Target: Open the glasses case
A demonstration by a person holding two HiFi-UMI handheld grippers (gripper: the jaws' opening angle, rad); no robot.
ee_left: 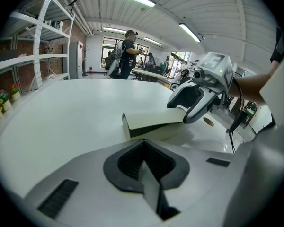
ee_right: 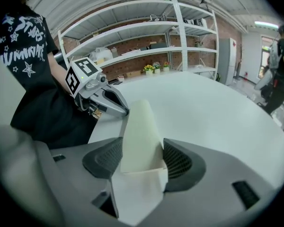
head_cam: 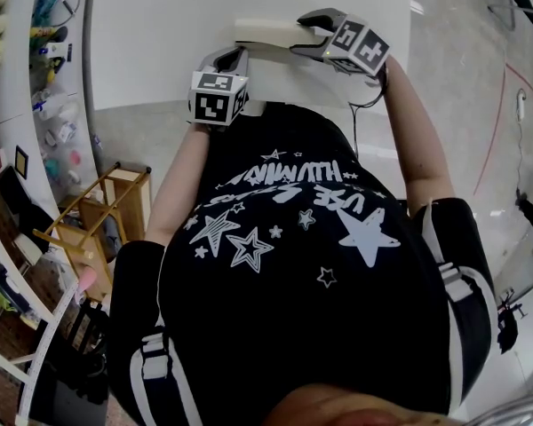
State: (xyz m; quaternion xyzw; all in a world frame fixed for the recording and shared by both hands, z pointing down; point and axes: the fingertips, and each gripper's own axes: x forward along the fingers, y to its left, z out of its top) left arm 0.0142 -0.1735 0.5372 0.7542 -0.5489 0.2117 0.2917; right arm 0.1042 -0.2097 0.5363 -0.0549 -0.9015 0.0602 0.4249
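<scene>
A cream glasses case [head_cam: 262, 32] lies on the white table [head_cam: 178, 25] near its front edge. My right gripper [head_cam: 298, 37] is shut on the case's right end. In the right gripper view the cream lid [ee_right: 138, 126] stands between the dark pads [ee_right: 180, 162]. The left gripper view shows the lid [ee_left: 151, 118] raised a little, with a dark gap under it, and the right gripper [ee_left: 188, 113] clamped on it. My left gripper [head_cam: 241, 57] sits at the case's near left end with its jaws shut and nothing visible between them. Its fingers [ee_right: 114, 106] touch the case's far end.
White shelving [ee_right: 146, 37] with small items runs along the left side [head_cam: 49, 78]. A wooden rack [head_cam: 107, 207] stands on the floor beside the person. People [ee_left: 128, 53] stand at benches far across the room. A cable [ee_left: 234, 122] hangs from the right gripper.
</scene>
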